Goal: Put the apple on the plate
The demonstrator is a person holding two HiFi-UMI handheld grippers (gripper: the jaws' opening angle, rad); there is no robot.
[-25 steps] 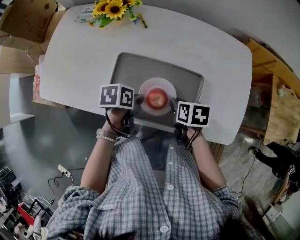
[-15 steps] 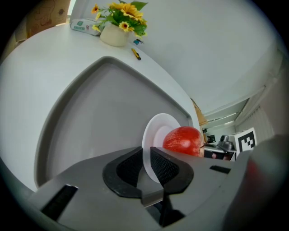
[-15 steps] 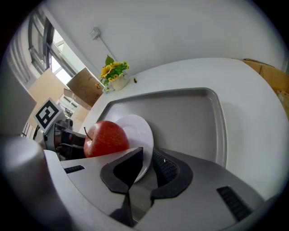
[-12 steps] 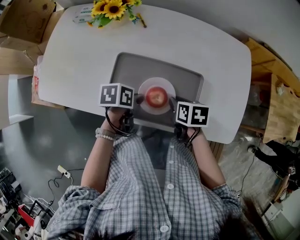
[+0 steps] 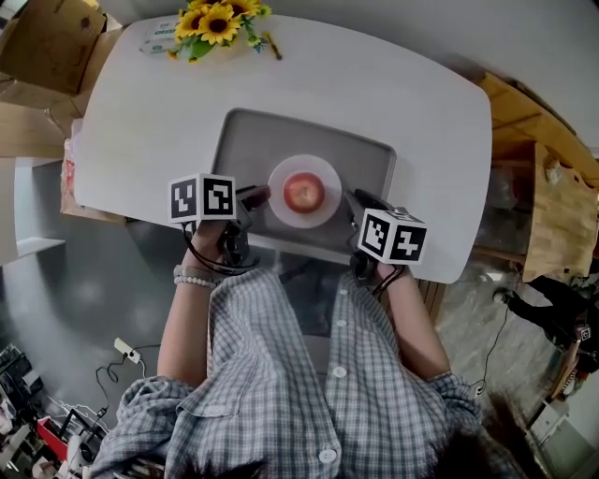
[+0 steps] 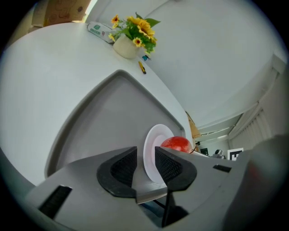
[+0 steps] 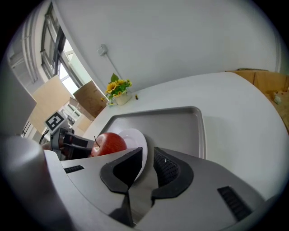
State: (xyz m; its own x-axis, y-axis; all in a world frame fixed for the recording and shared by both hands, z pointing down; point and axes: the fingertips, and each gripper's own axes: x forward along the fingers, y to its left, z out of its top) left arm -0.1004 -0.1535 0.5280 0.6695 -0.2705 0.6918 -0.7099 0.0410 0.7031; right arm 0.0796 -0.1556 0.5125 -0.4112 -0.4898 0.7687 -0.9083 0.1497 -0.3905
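Observation:
A red apple (image 5: 302,192) sits upright on a small white plate (image 5: 281,210) in the middle of a grey tray (image 5: 253,140). My left gripper (image 5: 253,196) hovers just left of the plate, its tips clear of the rim. Its jaws are opening, with a narrow gap and nothing between the pads. My right gripper (image 5: 358,200) hangs at the plate's right side, a narrow empty gap between its pads. In the left gripper view the apple (image 6: 177,144) and plate (image 6: 151,144) lie just beyond my left gripper (image 6: 145,164). The right gripper view shows the apple (image 7: 108,144) on the plate (image 7: 135,140) ahead of my right gripper (image 7: 148,164).
The tray rests on a white oval table (image 5: 393,84) near its front edge. A pot of sunflowers (image 5: 211,23) stands at the far edge. Cardboard boxes (image 5: 37,47) lie on the floor at the left, wooden furniture (image 5: 552,187) at the right.
My left gripper has drawn back to the left, away from the plate's rim. The right gripper has also pulled slightly away to the right. The apple stays on the plate.

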